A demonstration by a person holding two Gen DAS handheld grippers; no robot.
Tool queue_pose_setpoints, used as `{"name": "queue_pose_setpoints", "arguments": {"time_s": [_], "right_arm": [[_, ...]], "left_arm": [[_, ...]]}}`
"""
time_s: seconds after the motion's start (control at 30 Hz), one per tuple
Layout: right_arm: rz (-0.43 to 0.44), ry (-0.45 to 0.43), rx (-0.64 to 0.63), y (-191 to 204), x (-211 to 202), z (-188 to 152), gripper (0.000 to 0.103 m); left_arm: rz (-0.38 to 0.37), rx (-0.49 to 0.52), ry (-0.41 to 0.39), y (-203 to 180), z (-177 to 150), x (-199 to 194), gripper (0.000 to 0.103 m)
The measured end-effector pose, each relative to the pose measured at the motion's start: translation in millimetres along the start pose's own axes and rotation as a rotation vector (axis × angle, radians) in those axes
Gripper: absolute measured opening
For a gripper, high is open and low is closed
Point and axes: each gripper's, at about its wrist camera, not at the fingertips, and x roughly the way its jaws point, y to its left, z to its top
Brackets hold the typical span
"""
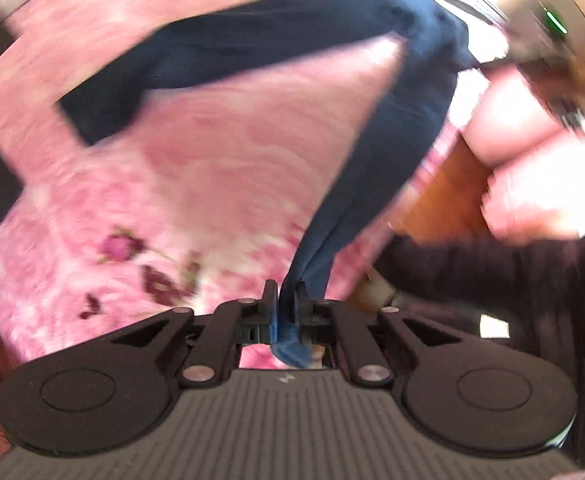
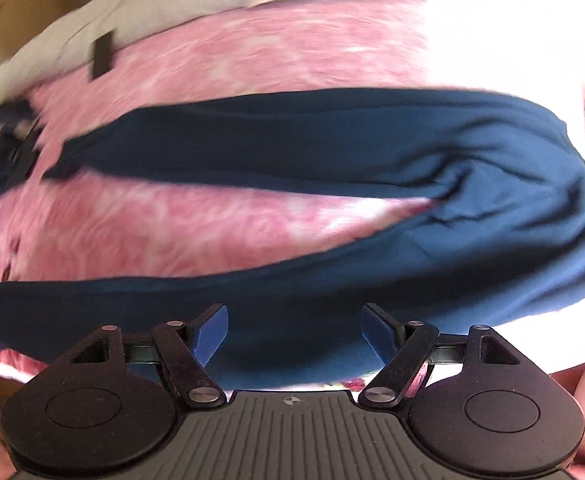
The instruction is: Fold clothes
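My left gripper (image 1: 288,296) is clamped on the navy garment (image 1: 252,44), which hangs over the pink bedspread (image 1: 196,168); my right gripper (image 2: 294,334) gapes empty just above the cloth. I should keep the left pinch firm and pull taut; the right should bite an edge squarely.

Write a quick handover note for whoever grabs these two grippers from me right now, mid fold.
Left gripper: shut on an edge of the dark blue garment, lifting it.
Right gripper: open, fingers apart, just above the garment, holding nothing.
The garment is stretched in strips over the pink floral blanket.
Done: one edge picked up. Left: all folding; no neat fold shows yet. Views are motion blurred.
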Motion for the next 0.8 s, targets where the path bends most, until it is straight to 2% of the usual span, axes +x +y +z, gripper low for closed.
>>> {"name": "queue_pose_setpoints", "arguments": {"time_s": [0.13,0.17,0.23,0.33,0.43,0.5,0.57,0.67,0.7,0.77,0.8], "right_arm": [[-0.019,0.001,0.030,-8,-1,-3,0.077],[-0.023,0.007,0.028,-10,-2,-5,0.077],[-0.032,0.019,0.025,-15,-2,-11,0.077],[-0.044,0.046,0.084,-30,0,-22,0.077],[-0.041,0.065,0.208,-47,4,-32,0.077],[-0.031,0.068,0.275,-55,7,-37,0.077],[-0.024,0.064,0.315,-61,12,-39,0.077],[-0.020,0.051,0.379,-72,20,-42,0.077],[-0.022,0.042,0.403,-76,21,-42,0.077],[-0.025,0.022,0.447,-85,22,-42,0.076],[-0.027,0.010,0.467,-90,22,-42,0.076]], "left_arm": [[0.179,-0.189,0.029,58,19,42,0.012],[0.210,-0.197,0.031,64,21,47,0.012],[0.262,-0.146,0.023,59,24,51,0.023],[0.297,0.028,-0.007,29,24,52,0.033],[0.309,0.314,-0.029,-17,13,61,0.038],[0.275,0.503,-0.010,-50,-3,75,0.039],[0.290,0.651,0.032,-73,-22,95,0.039],[0.390,0.793,0.101,-88,-40,131,0.037],[0.412,0.798,0.109,-89,-41,138,0.037],[0.424,0.803,0.128,-89,-40,143,0.026],[0.414,0.802,0.139,-90,-39,142,0.007]]}}
